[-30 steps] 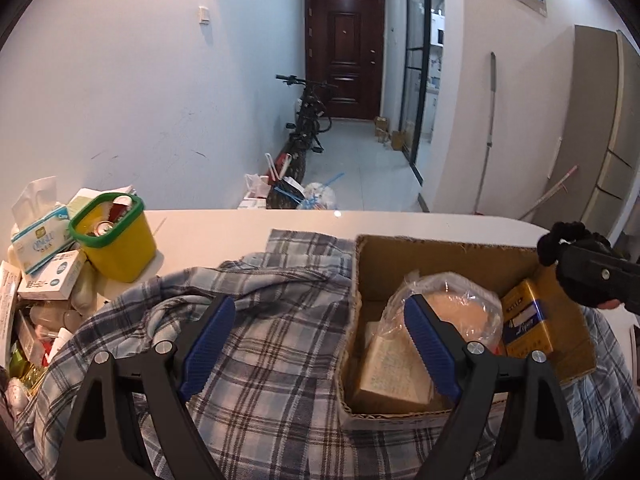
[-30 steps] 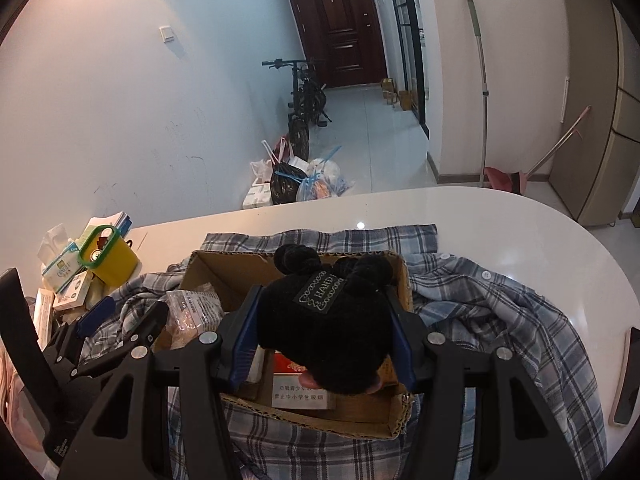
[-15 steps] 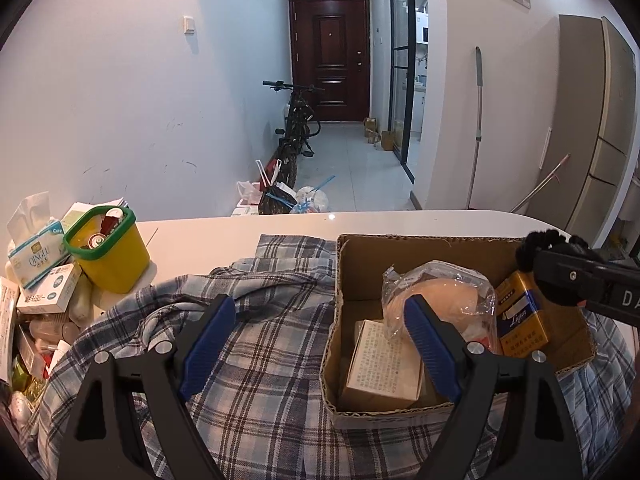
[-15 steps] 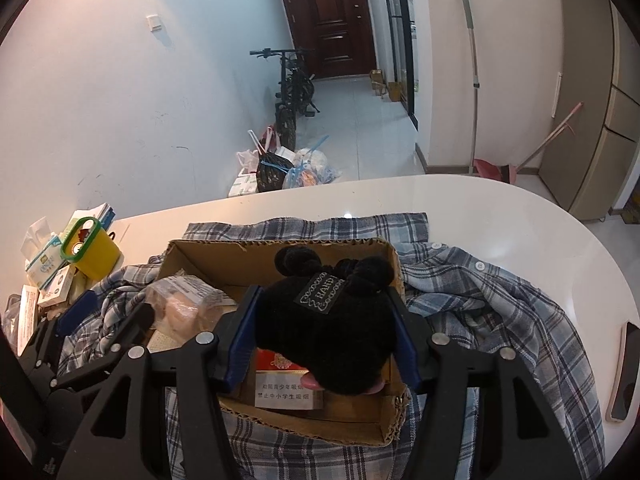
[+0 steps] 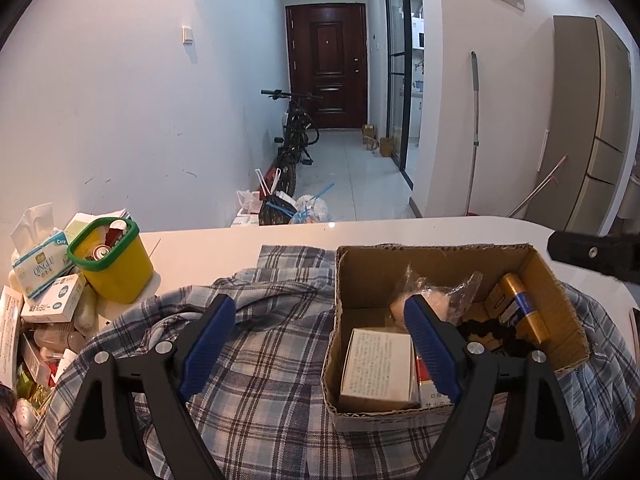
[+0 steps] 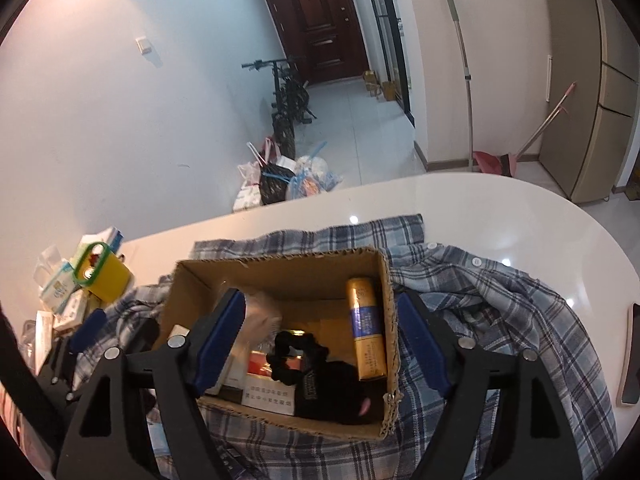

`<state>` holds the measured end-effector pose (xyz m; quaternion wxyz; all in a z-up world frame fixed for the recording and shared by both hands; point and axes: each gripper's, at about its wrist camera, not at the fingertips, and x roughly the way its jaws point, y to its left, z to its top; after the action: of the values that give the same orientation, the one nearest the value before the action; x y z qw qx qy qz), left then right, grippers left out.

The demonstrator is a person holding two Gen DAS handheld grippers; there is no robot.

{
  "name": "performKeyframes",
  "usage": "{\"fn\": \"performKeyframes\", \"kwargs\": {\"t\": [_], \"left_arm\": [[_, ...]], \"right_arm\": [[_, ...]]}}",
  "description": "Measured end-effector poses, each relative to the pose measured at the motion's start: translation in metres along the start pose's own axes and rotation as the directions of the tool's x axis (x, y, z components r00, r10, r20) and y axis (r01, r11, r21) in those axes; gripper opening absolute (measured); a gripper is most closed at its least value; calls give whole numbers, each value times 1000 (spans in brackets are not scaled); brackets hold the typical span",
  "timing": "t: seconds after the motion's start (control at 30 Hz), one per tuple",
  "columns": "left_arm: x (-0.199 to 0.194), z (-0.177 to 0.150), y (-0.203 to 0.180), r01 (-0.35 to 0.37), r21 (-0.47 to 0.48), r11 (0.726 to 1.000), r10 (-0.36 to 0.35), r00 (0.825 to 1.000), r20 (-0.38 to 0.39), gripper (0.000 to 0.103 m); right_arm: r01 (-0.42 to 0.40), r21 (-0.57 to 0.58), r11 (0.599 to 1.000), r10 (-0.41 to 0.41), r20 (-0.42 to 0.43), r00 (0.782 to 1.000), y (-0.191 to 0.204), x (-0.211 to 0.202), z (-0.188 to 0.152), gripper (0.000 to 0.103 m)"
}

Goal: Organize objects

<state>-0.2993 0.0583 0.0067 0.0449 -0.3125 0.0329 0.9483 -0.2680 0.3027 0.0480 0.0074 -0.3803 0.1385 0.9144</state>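
Observation:
An open cardboard box [image 6: 280, 258] sits on a blue plaid shirt [image 6: 500, 312] spread over the white table. A black plush toy [image 6: 332, 384] lies in the box's near right corner, beside a gold-and-blue carton [image 6: 366, 328] and a red-and-white pack [image 6: 266, 384]. My right gripper [image 6: 320, 308] hovers over the box with its jaws opening; the toy lies below them, free of the pads. My left gripper [image 5: 320, 308] stands open and holds nothing, one finger over the shirt [image 5: 256, 360], the other over the box [image 5: 432, 250]. From the left wrist the toy [image 5: 492, 332], a white carton [image 5: 378, 364] and a plastic bag [image 5: 436, 296] show inside.
A yellow tub with a green rim [image 5: 112, 268], a tissue pack [image 5: 38, 260] and several small boxes crowd the table's left end. A dark phone [image 6: 632, 364] lies at the right edge. Beyond the table's far edge are a bicycle and bags on the floor.
The right gripper's jaws have spread apart and the black plush toy has dropped from them into the box. The left gripper stays open in much the same place.

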Motion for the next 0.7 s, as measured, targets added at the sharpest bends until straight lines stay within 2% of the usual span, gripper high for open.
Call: {"fn": "performKeyframes", "kwargs": {"t": [0.1, 0.23, 0.33, 0.43, 0.5, 0.57, 0.7], "left_arm": [[-8, 4, 2, 7, -8, 1000, -7, 1000, 19, 88], [-33, 13, 8, 1, -25, 1000, 1, 995, 96, 88], [-60, 20, 18, 1, -78, 997, 13, 984, 180, 88], [-84, 27, 29, 47, -117, 992, -19, 973, 230, 88], [-100, 31, 36, 69, -138, 988, -31, 964, 266, 88], [-115, 34, 41, 87, -143, 986, -40, 953, 300, 88], [-145, 37, 45, 105, -129, 986, -50, 927, 372, 88]], "right_arm": [[10, -18, 1000, -9, 50, 999, 6, -15, 3, 78], [7, -38, 999, -3, 113, 994, 12, -37, 6, 78], [-16, -43, 999, 23, 152, 988, 15, -54, 8, 78], [-20, -59, 998, 32, 203, 979, 21, -73, 8, 78], [-15, -74, 997, 33, 244, 969, 25, -88, 8, 82], [-16, -83, 996, 39, 285, 958, 29, -101, 7, 87], [-44, -91, 995, 73, 355, 932, 33, -130, 5, 89]]}}
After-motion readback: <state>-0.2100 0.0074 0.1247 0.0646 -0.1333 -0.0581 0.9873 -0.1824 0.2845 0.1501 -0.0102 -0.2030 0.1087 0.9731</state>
